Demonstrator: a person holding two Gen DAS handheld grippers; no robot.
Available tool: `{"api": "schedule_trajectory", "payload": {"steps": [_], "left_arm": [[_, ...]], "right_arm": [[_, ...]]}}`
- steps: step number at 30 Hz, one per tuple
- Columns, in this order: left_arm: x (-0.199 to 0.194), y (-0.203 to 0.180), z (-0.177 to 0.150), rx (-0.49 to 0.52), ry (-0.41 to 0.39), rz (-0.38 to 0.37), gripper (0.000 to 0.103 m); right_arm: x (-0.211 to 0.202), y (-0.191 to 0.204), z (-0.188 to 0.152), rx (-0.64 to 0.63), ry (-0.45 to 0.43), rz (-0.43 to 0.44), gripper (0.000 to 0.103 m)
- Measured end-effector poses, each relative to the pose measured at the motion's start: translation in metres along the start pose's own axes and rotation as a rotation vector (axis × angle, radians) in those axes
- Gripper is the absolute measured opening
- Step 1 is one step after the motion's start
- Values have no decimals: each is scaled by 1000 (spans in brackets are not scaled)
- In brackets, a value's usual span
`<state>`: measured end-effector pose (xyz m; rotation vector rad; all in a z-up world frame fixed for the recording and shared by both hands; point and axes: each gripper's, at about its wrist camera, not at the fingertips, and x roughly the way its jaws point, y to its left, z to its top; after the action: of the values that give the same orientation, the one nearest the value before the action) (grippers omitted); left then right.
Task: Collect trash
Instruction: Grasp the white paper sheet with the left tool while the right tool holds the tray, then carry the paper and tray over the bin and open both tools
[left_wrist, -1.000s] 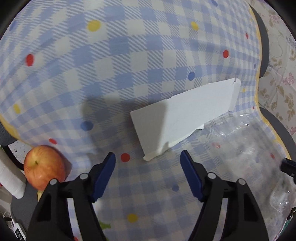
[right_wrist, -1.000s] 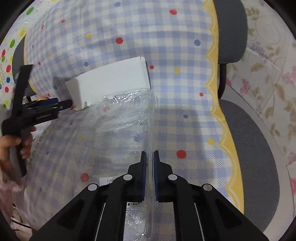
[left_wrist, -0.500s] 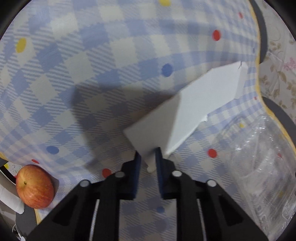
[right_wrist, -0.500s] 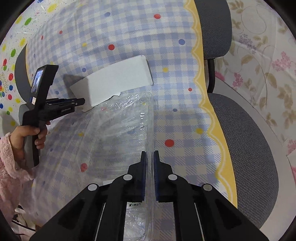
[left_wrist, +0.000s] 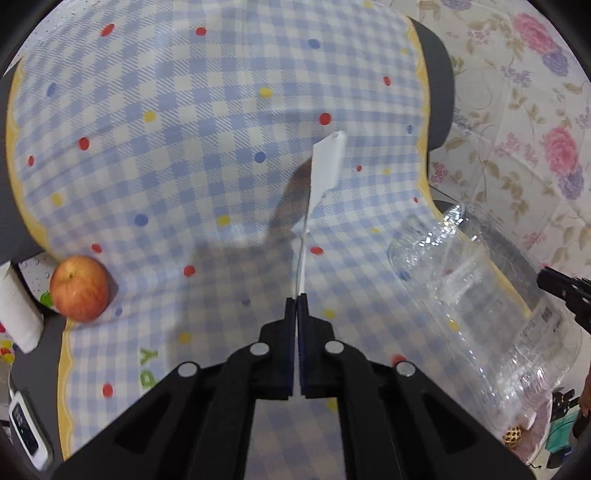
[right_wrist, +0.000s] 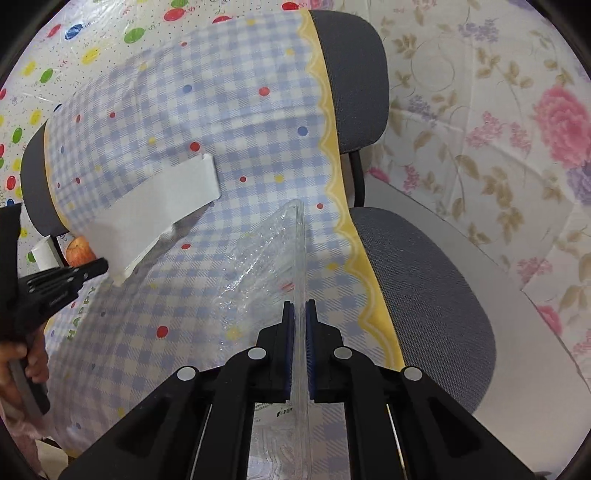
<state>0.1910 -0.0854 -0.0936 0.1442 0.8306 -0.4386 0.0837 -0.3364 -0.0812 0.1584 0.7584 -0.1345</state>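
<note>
1. Left wrist view: the left gripper (left_wrist: 297, 297) is sitting at the lower middle of the frame, and its jaws have just been closing; now they are pinching the near corner of the white cardboard piece (left_wrist: 325, 166).
2. This cardboard is showing almost edge-on, so its long axis is running straight up the frame from the fingertips toward the upper middle, above the checked tablecloth (left_wrist: 166, 129).
3. The clear plastic bag (left_wrist: 480, 295) is hanging at the right of this frame, and the tip of the right gripper (left_wrist: 565, 290) is entering from the right edge beside it. In my judgement, the coming move is turning on this: the bag is lying to the right of the held cardboard, so the left hand is the one that must carry it across.
4. A red apple (left_wrist: 79, 288) is resting at the left edge of the cloth, well apart from both.
5. Right wrist view: the right gripper (right_wrist: 300, 308) is clamping a thin edge of the clear plastic bag (right_wrist: 266, 258), which is spreading up and left.
6. The white cardboard piece (right_wrist: 155, 210) is appearing at the middle left, broadside here, with the left gripper (right_wrist: 98, 266) holding its lower corner.
7. Hard to make out: where the mouth of the bag is opening, because the film is transparent and partly cut off at the lower edge.
</note>
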Motion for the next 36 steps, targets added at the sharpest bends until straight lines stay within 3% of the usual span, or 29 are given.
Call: {"api": "schedule_trajectory", "payload": {"steps": [5,10,13,14,15,23,29,36], "left_arm": [[-25,-11,-32,-35,37,-41,0],[-11,-22,-37,51,45,23,0],[0,-17,-30,35,50,15,21],[2,-15,-28,32,48,13,33],[6,-13,-25,26,46,13,36],[20,3,-1,-45,23,-2,35],[28,8,6,-95,53,-30,4],[-19,-21,-6,-17,-32,-7,0]], "right_arm": [[-17,1,-17,10,10,23,6],[-18,2,-26,17,22,31,6],[-18,3,-26,19,22,32,6],[-17,3,-27,20,22,33,6],[-17,3,-27,22,23,35,6],[-9,2,-24,21,32,34,6],[-10,4,-22,10,19,30,6],[-33,2,-20,-2,-35,-16,6]]}}
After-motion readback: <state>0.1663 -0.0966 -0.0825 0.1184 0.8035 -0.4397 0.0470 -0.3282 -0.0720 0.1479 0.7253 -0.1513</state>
